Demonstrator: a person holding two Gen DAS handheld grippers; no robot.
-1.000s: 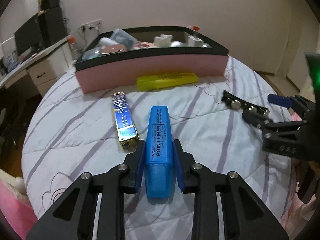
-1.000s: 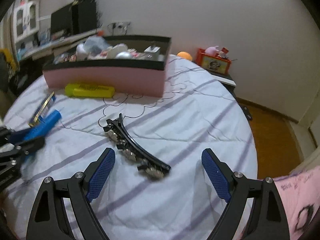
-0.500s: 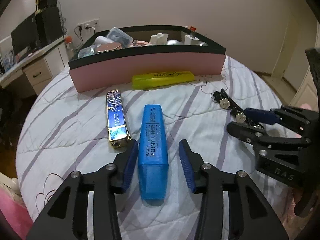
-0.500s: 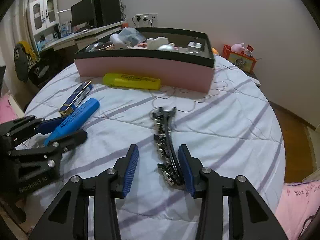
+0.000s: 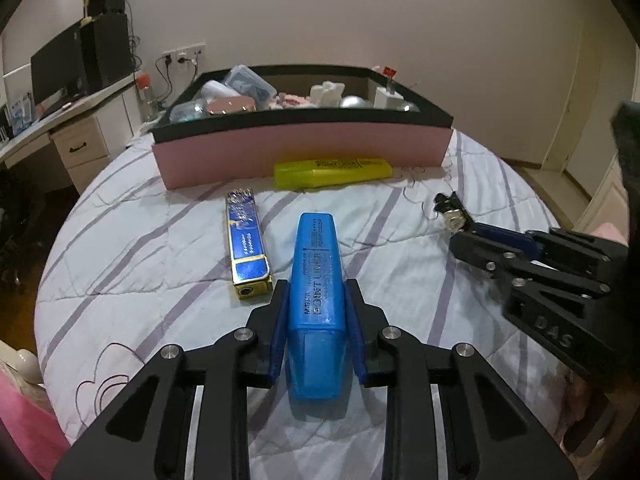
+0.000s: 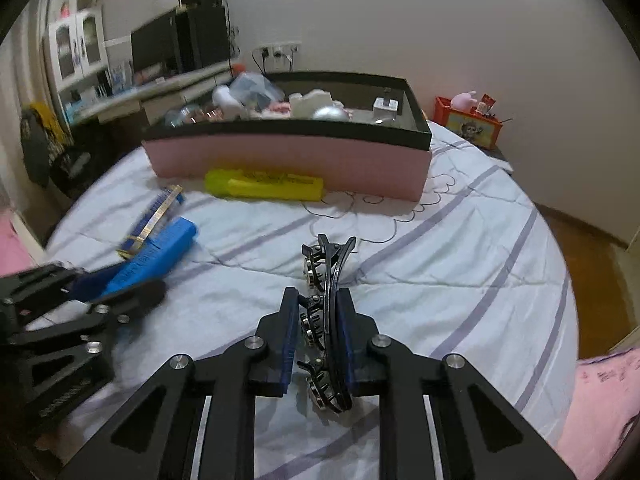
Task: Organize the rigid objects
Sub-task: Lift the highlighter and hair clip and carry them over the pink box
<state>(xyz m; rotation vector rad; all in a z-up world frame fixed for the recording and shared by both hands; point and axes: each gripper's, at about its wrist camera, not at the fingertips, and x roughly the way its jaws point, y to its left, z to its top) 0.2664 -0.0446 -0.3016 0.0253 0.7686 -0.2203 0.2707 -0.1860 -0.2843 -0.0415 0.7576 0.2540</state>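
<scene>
A blue highlighter [image 5: 316, 256] lies lengthwise on the striped bed cover, and my left gripper [image 5: 316, 292] is closing on its rear half, both pads pressing its sides. In the right wrist view, my right gripper [image 6: 318, 296] is closing on a black hair clip [image 6: 329, 264] set with metal studs; the pads pinch its middle and the clip's tip sticks out forward. The same clip [image 5: 450, 212] pokes out past the right gripper [image 5: 480, 236] at the right of the left wrist view. A pink box with a black rim [image 5: 300, 148] stands at the back, holding several items.
A yellow highlighter [image 5: 332, 170] lies against the box's front wall. A blue and gold case [image 5: 246, 244] lies just left of the blue highlighter. A desk with a monitor [image 5: 60, 68] stands beyond the bed at the left. An orange toy box [image 6: 472, 126] sits right of the bed.
The right jaws went from wide open to pinched on the hair clip after moving over it. The left jaws loosened around the blue highlighter and then closed on it again.
</scene>
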